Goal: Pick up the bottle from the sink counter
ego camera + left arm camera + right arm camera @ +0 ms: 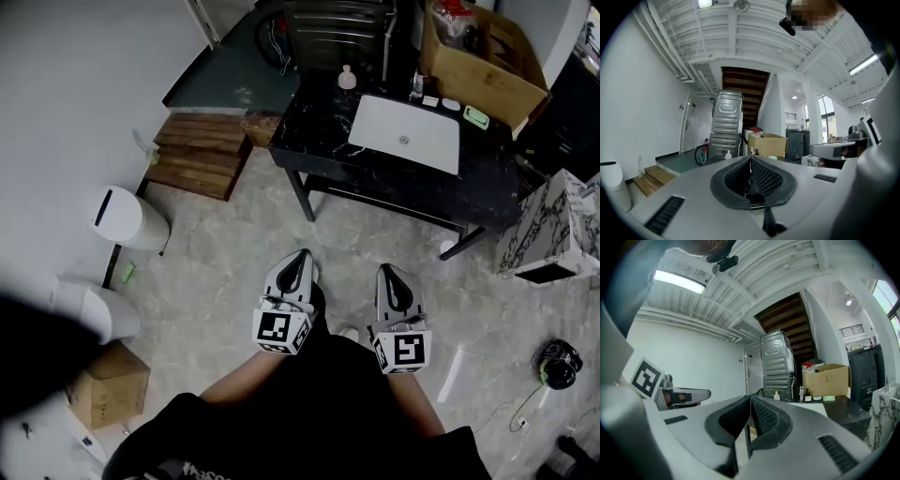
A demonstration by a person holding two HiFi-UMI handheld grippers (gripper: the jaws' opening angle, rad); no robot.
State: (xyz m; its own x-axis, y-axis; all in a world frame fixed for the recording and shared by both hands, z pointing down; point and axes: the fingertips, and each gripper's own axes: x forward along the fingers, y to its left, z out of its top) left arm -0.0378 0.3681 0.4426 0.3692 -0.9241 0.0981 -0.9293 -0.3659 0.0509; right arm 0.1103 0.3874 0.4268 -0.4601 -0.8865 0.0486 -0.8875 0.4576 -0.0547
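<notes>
Overhead, the head view takes in both tools side by side above the stone floor, well short of the black sink counter point(309, 131). Left gripper point(302, 255): jaws pressed together, nothing between them. Right gripper point(386, 270): the same, tips meeting, empty. The bottle point(347, 78) stands upright at the counter's far edge, just beyond the white basin point(408, 136) and well apart from both tools.

Only the head view shows the wooden steps point(197, 155), a white bin point(127, 217) and the marble block point(553, 230) right of the counter. Only the gripper views show the ceiling beams, the dark staircase point(745, 89) and the full height of the ribbed metal machine point(726, 122) behind the counter, which the head view cuts off at its top edge.

From both gripper views the bottle is a small pale speck, its cap and label unreadable. Small items beside the cardboard box point(487, 70) are too tiny to name. A dark object with a cable point(560, 364) on the floor cannot be identified.
</notes>
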